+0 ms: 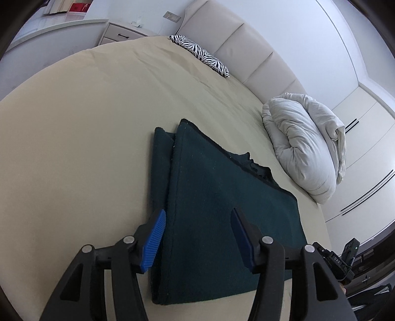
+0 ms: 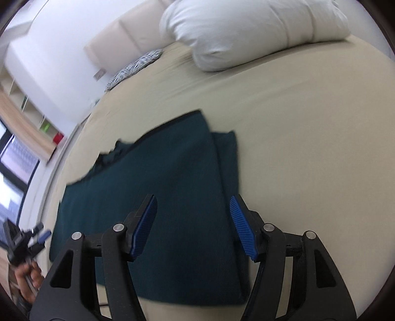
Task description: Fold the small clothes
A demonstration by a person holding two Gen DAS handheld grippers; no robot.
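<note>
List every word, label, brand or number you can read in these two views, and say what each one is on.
"DAS": white letters on the black body of the right gripper, at the left wrist view's lower right edge.
Red box on the far counter: any print is too small to read.
Dark green garment, zebra-print pillow: no text visible.
Right wrist view: nothing readable; it is blurred.

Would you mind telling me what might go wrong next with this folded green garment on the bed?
1. The top layer of the green garment sits askew, leaving a strip of lower layer showing; another fold may lock that in.
2. The far edge is bunched and could wrinkle further.
3. Both the left gripper and right gripper are open, so nothing pins the cloth if it slides.
</note>
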